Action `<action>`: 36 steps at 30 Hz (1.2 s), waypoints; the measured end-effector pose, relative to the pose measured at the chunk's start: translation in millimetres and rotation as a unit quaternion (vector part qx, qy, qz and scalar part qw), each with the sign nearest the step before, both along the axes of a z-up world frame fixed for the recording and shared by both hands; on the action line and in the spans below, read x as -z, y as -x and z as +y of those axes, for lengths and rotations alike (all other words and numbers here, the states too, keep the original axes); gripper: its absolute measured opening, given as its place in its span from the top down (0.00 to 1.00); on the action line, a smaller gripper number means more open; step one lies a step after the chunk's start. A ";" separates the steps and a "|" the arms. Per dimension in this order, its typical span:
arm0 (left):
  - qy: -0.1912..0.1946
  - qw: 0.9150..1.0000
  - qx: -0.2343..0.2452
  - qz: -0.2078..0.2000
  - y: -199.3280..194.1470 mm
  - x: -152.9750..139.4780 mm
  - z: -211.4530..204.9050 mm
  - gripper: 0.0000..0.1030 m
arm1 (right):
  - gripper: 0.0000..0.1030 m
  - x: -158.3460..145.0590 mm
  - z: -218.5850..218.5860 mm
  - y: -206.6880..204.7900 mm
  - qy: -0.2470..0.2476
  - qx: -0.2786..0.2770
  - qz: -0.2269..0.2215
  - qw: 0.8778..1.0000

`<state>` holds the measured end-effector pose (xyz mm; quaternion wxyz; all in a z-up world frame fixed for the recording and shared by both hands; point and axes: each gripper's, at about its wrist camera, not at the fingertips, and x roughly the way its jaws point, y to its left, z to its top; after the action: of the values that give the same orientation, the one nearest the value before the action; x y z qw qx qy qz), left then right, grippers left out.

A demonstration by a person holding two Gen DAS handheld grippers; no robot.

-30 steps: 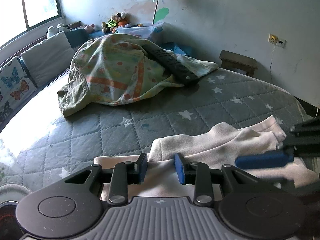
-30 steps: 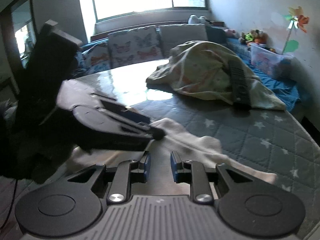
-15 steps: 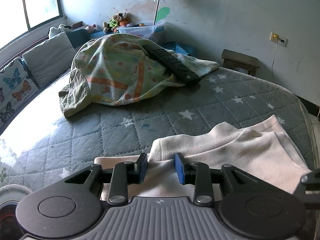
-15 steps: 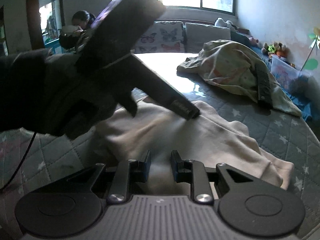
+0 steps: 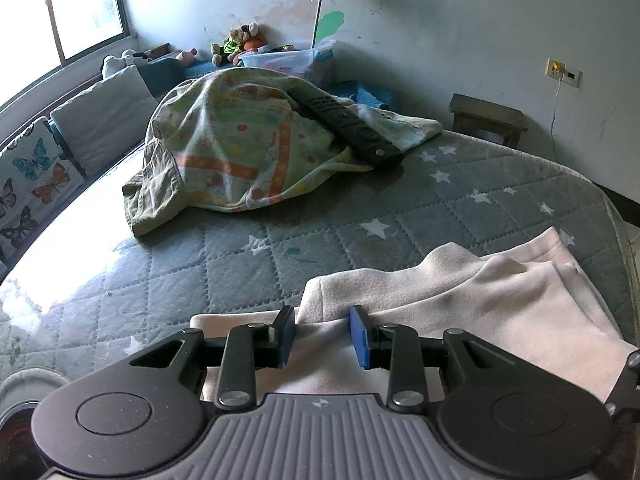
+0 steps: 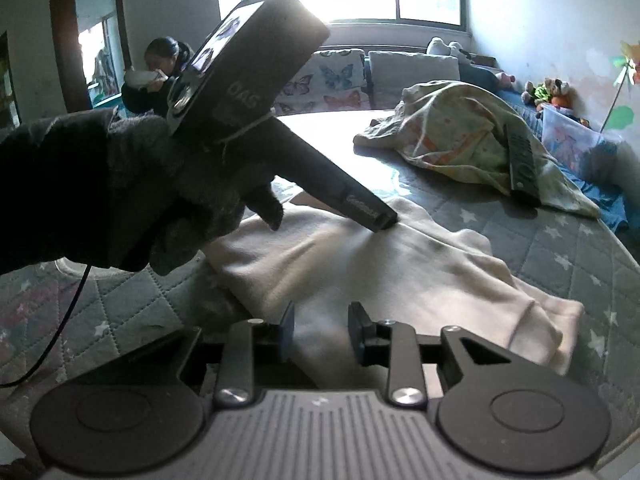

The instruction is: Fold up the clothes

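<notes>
With both the left gripper [image 5: 322, 336] and right gripper [image 6: 320, 330] spread and empty over the cream fleece garment [image 5: 460, 308] at the quilted mattress's [image 5: 280, 240] five-o'clock edge, its loosely doubled layers risked slumping floorward.

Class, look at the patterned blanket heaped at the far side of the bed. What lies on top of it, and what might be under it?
A black remote control lies on top of the patterned blanket. The blanket bulges, but whatever is beneath is covered and cannot be seen.
</notes>
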<state>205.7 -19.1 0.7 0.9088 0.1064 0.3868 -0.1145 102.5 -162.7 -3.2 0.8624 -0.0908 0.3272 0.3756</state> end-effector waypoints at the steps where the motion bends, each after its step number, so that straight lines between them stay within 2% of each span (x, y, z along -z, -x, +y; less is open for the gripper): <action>1: -0.001 1.000 0.000 0.000 0.1 0.0 -0.4 0.67 | 0.72 -1.0 -3.4 0.0 -0.004 0.005 0.001 1.000; 10: -0.013 1.000 -0.006 -0.004 1.7 -0.3 -5.5 0.67 | 0.72 6.0 -34.1 -2.5 -0.012 0.048 0.021 0.999; 22: -0.018 1.000 -0.006 -0.004 2.5 -0.5 -6.3 0.67 | 0.71 -3.4 -48.6 -29.2 -0.027 0.092 0.010 0.995; 25: -0.018 1.000 -0.007 -0.010 6.9 -3.2 -3.8 0.67 | 0.72 8.4 -53.1 -43.0 -0.017 0.114 0.028 0.993; 30: -0.018 1.000 -0.009 -0.020 14.1 -7.6 0.3 0.66 | 0.72 -0.5 -58.2 -42.5 -0.032 0.118 0.018 0.992; 36: -0.015 0.999 -0.007 -0.036 35.0 -17.8 13.4 0.66 | 0.72 10.2 -59.3 -56.6 -0.033 0.132 0.033 0.990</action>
<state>170.7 -5.7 18.5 0.9214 0.1212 0.3560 -0.0983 159.1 -221.9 -13.5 0.8954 -0.0053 0.3522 0.2723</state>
